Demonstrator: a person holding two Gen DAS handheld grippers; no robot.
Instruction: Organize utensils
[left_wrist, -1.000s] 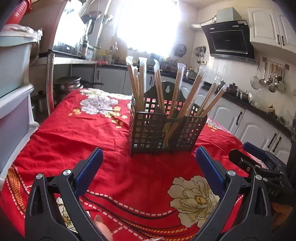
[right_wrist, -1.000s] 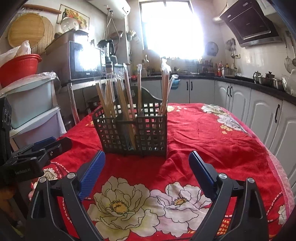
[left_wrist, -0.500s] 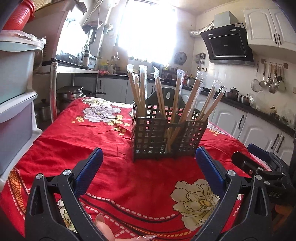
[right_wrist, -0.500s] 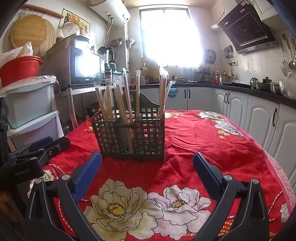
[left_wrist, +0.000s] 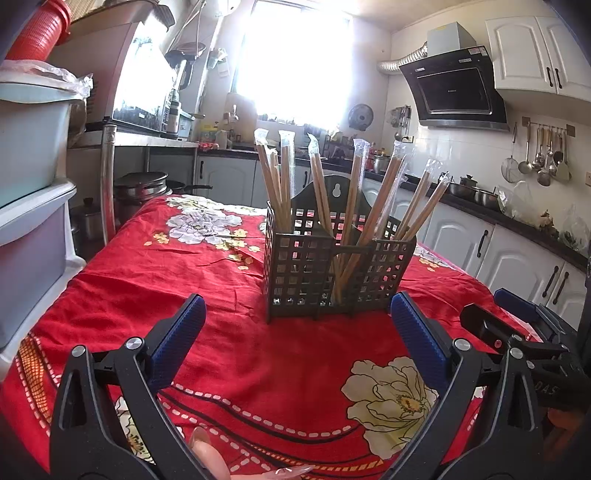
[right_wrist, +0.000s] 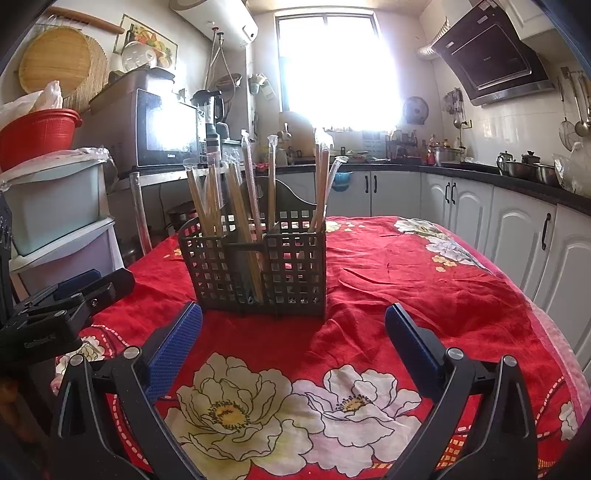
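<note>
A dark grid utensil caddy (left_wrist: 334, 275) stands upright on the red floral tablecloth (left_wrist: 229, 347); it also shows in the right wrist view (right_wrist: 258, 275). Several plastic-wrapped pairs of wooden chopsticks (left_wrist: 282, 184) stand in its compartments, leaning outward, also seen in the right wrist view (right_wrist: 240, 206). My left gripper (left_wrist: 297, 325) is open and empty, a short way in front of the caddy. My right gripper (right_wrist: 293, 332) is open and empty, also just short of the caddy. Each gripper shows at the edge of the other's view, the right one (left_wrist: 517, 332) and the left one (right_wrist: 66, 299).
Stacked plastic drawers (left_wrist: 33, 206) stand left of the table, with a red basket (right_wrist: 37, 136) on top. White kitchen cabinets (right_wrist: 517, 236) and a dark counter run along the right. A metal pole (left_wrist: 107, 184) stands by the table's far left corner.
Both grippers have tilted up and drawn back slightly, so the caddy sits a little lower and farther in both views. Both stay open and empty.
</note>
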